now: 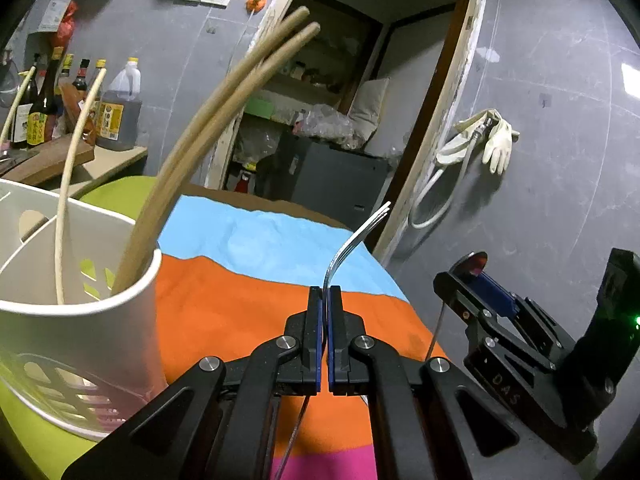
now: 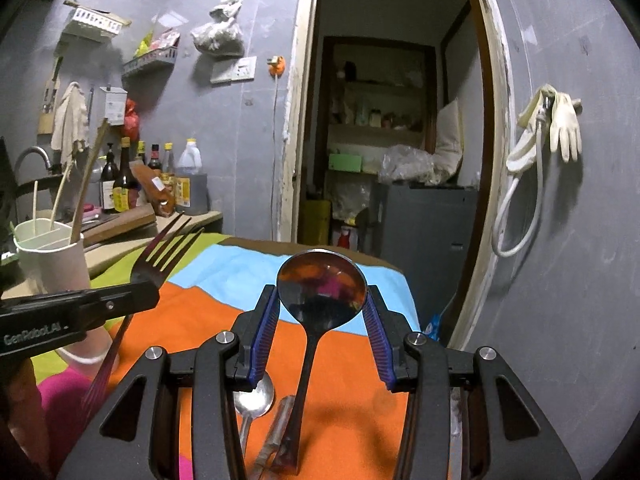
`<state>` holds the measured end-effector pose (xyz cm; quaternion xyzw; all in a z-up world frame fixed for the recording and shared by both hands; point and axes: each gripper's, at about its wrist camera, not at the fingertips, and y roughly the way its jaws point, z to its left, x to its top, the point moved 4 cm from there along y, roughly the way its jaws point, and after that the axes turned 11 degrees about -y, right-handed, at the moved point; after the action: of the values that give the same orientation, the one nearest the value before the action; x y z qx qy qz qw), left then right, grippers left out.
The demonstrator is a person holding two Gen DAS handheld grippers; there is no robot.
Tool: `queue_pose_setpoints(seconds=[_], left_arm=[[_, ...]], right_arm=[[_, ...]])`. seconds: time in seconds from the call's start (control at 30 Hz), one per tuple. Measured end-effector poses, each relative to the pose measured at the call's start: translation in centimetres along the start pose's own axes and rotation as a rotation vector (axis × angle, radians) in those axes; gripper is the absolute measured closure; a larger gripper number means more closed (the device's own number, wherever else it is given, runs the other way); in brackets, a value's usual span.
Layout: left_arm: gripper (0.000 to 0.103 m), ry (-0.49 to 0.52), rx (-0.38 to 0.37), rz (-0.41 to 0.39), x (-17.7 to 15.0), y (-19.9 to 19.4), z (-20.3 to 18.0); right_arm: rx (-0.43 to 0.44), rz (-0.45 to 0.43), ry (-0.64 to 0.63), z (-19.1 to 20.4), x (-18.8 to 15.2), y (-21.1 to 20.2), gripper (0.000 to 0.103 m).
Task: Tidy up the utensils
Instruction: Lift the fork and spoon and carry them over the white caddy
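Note:
My left gripper [image 1: 325, 294] is shut on a metal fork [image 1: 352, 242], tines up, held above the striped cloth; it also shows in the right wrist view [image 2: 166, 252]. A white utensil holder [image 1: 80, 320] with several chopsticks [image 1: 208, 136] stands just left of it. My right gripper [image 2: 322, 300] holds a large metal spoon [image 2: 322, 288] by its bowl between the blue pads [image 2: 266, 332], bowl up, handle hanging down. The right gripper also shows at the right of the left wrist view [image 1: 476, 276]. A smaller spoon [image 2: 256, 398] and another utensil [image 2: 276, 432] lie on the cloth below.
The table has a cloth [image 1: 248, 312] with blue, orange, pink and green stripes. Bottles [image 1: 48, 104] and a cutting board [image 1: 52, 156] stand on a counter at the far left. An open doorway [image 2: 392, 140] lies beyond the table. Gloves [image 2: 560, 128] hang on the right wall.

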<state>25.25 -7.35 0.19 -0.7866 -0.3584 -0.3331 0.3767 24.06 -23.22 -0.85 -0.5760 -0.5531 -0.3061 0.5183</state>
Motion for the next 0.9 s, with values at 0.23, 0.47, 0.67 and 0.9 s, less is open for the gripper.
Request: queue_pose_setpoints(seconds=[0.23,0.47,0.67,0.9], left_arm=[[0.103,0.023,-0.007,-0.036,0.0,-0.7,-0.4],[0.103,0.026,-0.013,-0.064,0.0,-1.2,-0.4],[0.103,0.045,-0.027,-0.135,0.4,-2.5,-0.8],[0.103,0.053,-0.059,-0.186,0.9,-3.8,-1.3]], right_arm=[[-0.017,-0.038,-0.034,0.6,0.3,-0.8,0.062],[-0.031,-0.061,-0.034,0.5,0.5,-1.2,0.062],[-0.05,-0.1,-0.04,0.7,0.9,-1.9,0.063],[-0.083,-0.143,-0.074,1.1,2.0,-2.9,0.062]])
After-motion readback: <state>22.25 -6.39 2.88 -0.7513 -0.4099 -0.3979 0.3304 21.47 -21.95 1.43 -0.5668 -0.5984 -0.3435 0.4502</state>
